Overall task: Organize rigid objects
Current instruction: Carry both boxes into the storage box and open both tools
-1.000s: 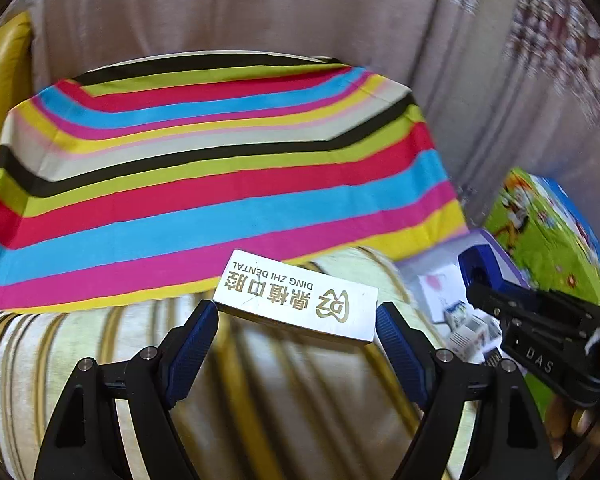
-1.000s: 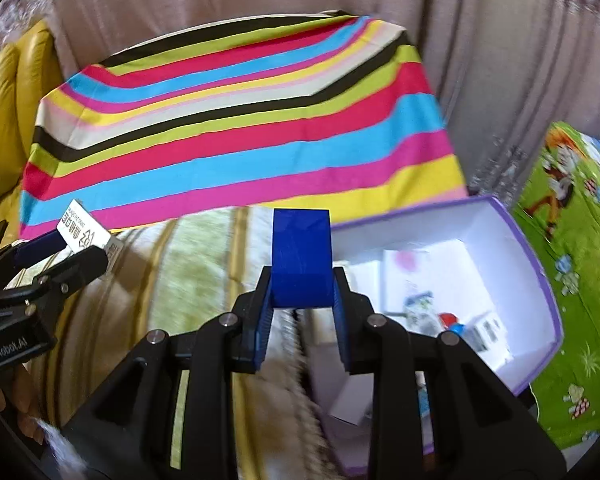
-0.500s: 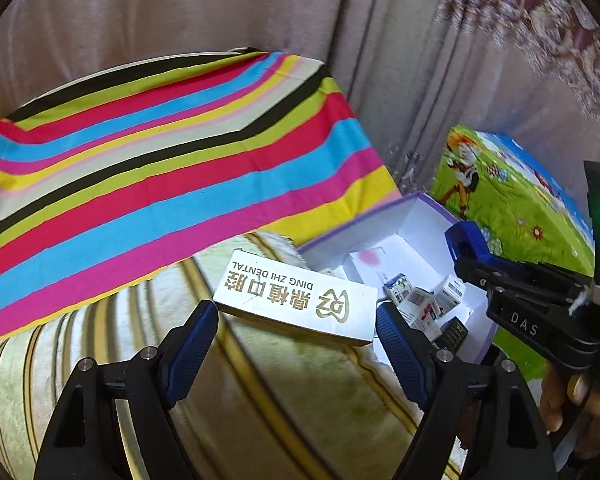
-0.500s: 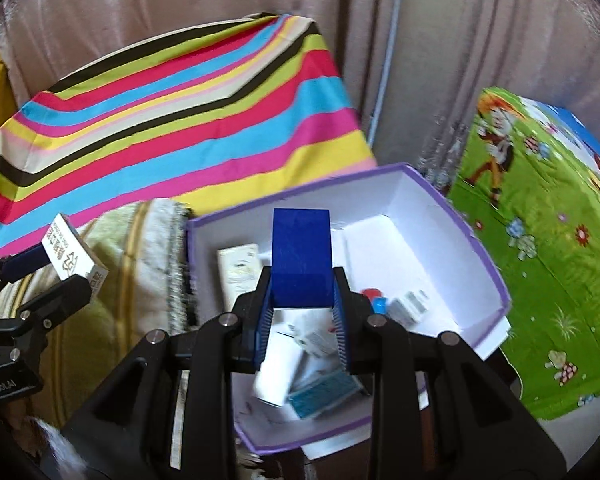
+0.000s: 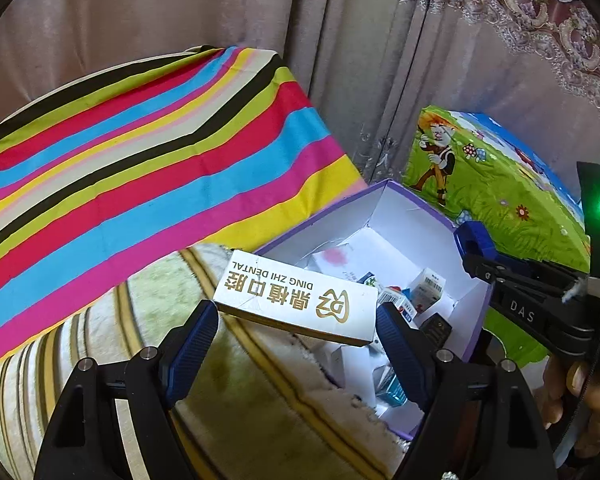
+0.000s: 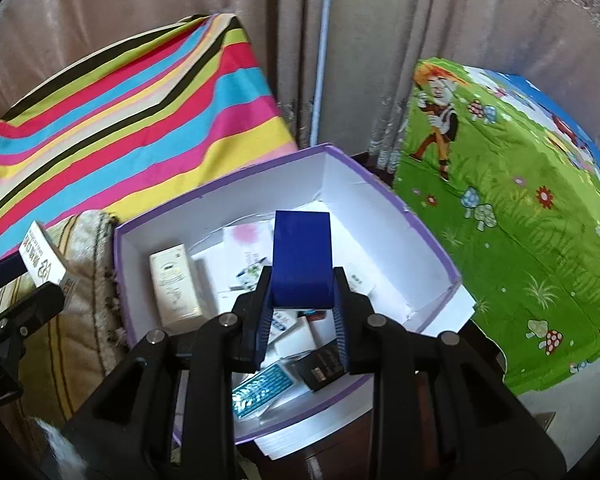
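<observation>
**Dental box and blue box carried over the purple-rimmed carton**

The dental box (image 5: 296, 304), a long white carton with gold lettering, sits clamped end to end between the pads of the left gripper (image 5: 296, 338), whose jaws stand wide to span its length. It hangs over the fringe of the striped rug (image 5: 260, 392), with its right end just above the near-left edge of the storage carton (image 6: 384, 196). The right gripper (image 6: 302, 320) is closed narrowly on a small blue box (image 6: 302, 260), which it holds upright directly over the carton's interior.

Both held things look like light cardboard packaging: stiff enough to keep their shape, but hollow, so hard squeezing would likely dent them. The dental box has a glossy face and is held only by its short ends, so it could pivot or slip if tilted; a grip across its narrower width would probably be steadier. The blue box is pinched low on its sides and looks secure.

Counted: two grippers, each with one box. One storage carton, white inside with a purple rim. Inside it, one cream box (image 6: 176, 284) standing near the left wall, one teal blister pack (image 6: 260, 394), one dark packet (image 6: 322, 364), and several small white cartons too jumbled to count reliably. One rainbow-striped cloth (image 5: 140, 160) and one green cartoon-print cloth (image 6: 500, 220) flank the carton.
</observation>
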`<action>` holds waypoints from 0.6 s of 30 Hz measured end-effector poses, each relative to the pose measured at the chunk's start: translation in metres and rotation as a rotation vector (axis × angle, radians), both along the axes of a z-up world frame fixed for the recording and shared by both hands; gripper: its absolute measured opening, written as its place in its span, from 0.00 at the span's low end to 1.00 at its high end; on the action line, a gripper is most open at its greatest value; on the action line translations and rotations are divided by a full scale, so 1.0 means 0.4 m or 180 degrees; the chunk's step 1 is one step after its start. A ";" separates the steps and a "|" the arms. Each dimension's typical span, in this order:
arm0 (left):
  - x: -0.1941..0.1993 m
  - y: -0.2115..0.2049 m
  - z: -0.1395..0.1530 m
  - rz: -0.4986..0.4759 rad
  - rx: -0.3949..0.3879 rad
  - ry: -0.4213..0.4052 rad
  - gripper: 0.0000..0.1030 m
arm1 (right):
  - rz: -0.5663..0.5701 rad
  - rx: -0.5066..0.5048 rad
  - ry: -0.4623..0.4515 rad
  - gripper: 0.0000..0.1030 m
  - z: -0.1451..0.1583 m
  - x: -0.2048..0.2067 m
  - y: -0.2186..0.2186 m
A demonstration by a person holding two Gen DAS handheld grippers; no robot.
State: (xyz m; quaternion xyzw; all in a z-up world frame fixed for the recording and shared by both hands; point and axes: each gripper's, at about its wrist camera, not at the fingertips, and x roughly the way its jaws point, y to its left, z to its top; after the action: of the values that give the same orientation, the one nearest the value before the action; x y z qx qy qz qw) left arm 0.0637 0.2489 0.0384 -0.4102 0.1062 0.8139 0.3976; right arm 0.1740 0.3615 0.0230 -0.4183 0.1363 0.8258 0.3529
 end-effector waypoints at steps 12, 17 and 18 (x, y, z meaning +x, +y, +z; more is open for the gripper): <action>-0.019 0.053 -0.010 -0.0066 0.0065 -0.0175 0.80 | -0.0204 -0.0021 0.0020 0.51 0.000 0.018 0.038; -0.031 0.076 -0.019 -0.0076 0.0066 -0.0295 0.80 | -0.0241 -0.0002 0.0102 0.72 0.011 0.027 0.041; -0.031 0.078 -0.021 -0.0084 0.0068 -0.0317 0.80 | -0.0244 -0.0001 0.0100 0.73 0.012 0.027 0.041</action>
State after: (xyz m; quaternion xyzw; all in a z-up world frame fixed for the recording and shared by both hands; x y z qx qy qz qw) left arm 0.0513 0.2800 0.0302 -0.4444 0.0830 0.7882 0.4175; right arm 0.1846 0.3779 0.0279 -0.3998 0.1579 0.8181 0.3821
